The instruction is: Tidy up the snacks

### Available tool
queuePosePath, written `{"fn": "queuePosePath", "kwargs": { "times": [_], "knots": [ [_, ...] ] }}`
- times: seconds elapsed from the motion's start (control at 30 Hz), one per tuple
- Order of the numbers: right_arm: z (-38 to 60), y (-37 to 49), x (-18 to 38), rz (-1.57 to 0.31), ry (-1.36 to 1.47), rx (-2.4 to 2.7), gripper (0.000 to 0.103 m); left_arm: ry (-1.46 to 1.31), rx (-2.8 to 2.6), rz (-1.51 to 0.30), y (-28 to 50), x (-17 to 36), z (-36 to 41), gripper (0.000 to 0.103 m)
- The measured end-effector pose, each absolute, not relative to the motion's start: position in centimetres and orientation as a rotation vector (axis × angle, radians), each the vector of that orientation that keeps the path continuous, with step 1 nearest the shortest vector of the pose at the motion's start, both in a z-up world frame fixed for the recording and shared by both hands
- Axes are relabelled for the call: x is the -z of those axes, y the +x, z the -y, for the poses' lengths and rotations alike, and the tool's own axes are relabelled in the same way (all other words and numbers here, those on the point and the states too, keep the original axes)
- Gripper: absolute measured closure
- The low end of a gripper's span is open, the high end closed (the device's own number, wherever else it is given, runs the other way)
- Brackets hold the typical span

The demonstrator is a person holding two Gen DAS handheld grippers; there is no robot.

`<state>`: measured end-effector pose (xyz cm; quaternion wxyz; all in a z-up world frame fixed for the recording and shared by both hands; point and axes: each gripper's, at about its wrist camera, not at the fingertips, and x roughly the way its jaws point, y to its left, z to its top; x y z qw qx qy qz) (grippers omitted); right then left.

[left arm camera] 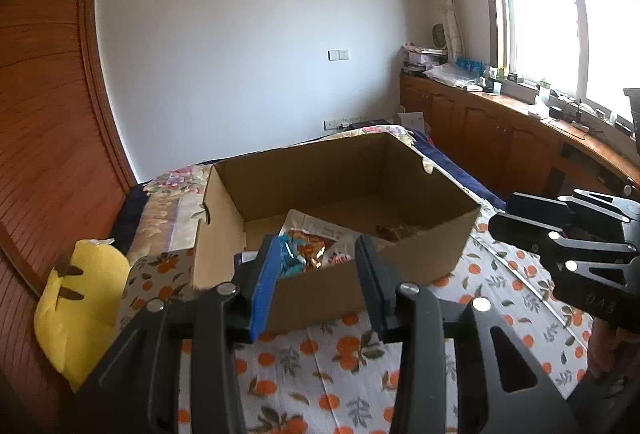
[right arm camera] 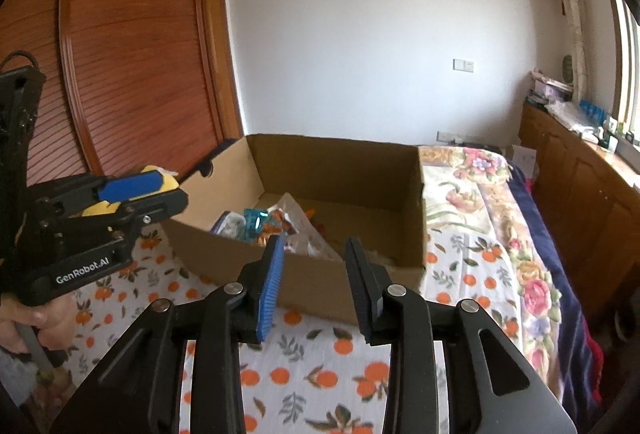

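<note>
Snack packets [left arm camera: 310,254], a loose heap of crinkled plastic wrappers in teal, orange and clear white, lie on the floor of an open brown cardboard box [left arm camera: 420,258], bunched toward its near left corner. The rest of the box floor shows bare cardboard. The box has no lid flaps raised and stands on a white bedsheet printed with oranges and leaves [left arm camera: 340,374], which covers the near part of a bed.

The left gripper [left arm camera: 316,282], black with a blue pad on its left finger, is positioned just in front of the box's near wall. Its jaws stand apart and nothing is between them. The right gripper [right arm camera: 314,274], of the same build, is likewise positioned in front of the near wall, further right; its jaws are also apart and hold nothing. Each gripper appears at the edge of the other's view, and a hand [right arm camera: 28,318] is seen wrapped around the left gripper's handle.

A yellow plush toy [left arm camera: 80,306] rests beside the box on its left, against a reddish-brown louvred wooden wardrobe [left arm camera: 44,113]. Beyond the box lies a floral quilt [right arm camera: 480,193]. A low wooden cabinet run [left arm camera: 500,129] stands below a bright window [left arm camera: 560,1] on the right.
</note>
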<state>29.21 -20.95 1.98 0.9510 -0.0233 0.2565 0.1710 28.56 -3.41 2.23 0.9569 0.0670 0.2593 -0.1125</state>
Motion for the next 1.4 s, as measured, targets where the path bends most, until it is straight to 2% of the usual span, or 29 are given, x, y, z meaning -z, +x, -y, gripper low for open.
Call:
{"fn": "queuePosePath", "kwargs": {
  "times": [0.3,0.43,0.53,0.77,0.87,0.93,1.17,1.23,1.4],
  "knots": [
    [22.0,23.7,-2.5,-0.51,-0.047,-0.306,0.064,0.108,0.201,-0.511,22.6,-2.5,2.6,0.061],
    [22.5,21.1,-3.2,-0.493,-0.048,-0.281,0.056,0.11,0.167,-0.49,20.0,-2.9,2.5,0.057],
    [23.0,18.9,-3.7,-0.473,-0.042,-0.259,0.046,0.104,0.151,-0.48,18.1,-3.2,2.2,0.055],
    [23.4,14.2,-4.0,-0.459,-0.061,-0.191,0.035,0.109,0.142,-0.483,13.5,-3.2,1.9,0.051],
    [23.3,12.5,-4.0,-0.456,-0.066,-0.181,0.03,0.106,0.133,-0.468,11.7,-3.1,1.8,0.047],
    [23.2,11.4,-4.0,-0.455,-0.052,-0.177,0.026,0.1,0.133,-0.455,10.8,-3.2,1.8,0.039],
    [22.6,9.1,-3.9,-0.446,-0.048,-0.189,0.015,0.084,0.084,-0.421,8.5,-3.5,0.9,0.033],
    [22.7,8.7,-3.9,-0.441,-0.036,-0.191,0.012,0.08,0.087,-0.422,8.1,-3.5,0.6,0.021],
    [22.8,8.3,-3.9,-0.426,-0.029,-0.179,0.005,0.105,0.06,-0.387,6.5,-3.5,0.5,0.006]
  ]
}}
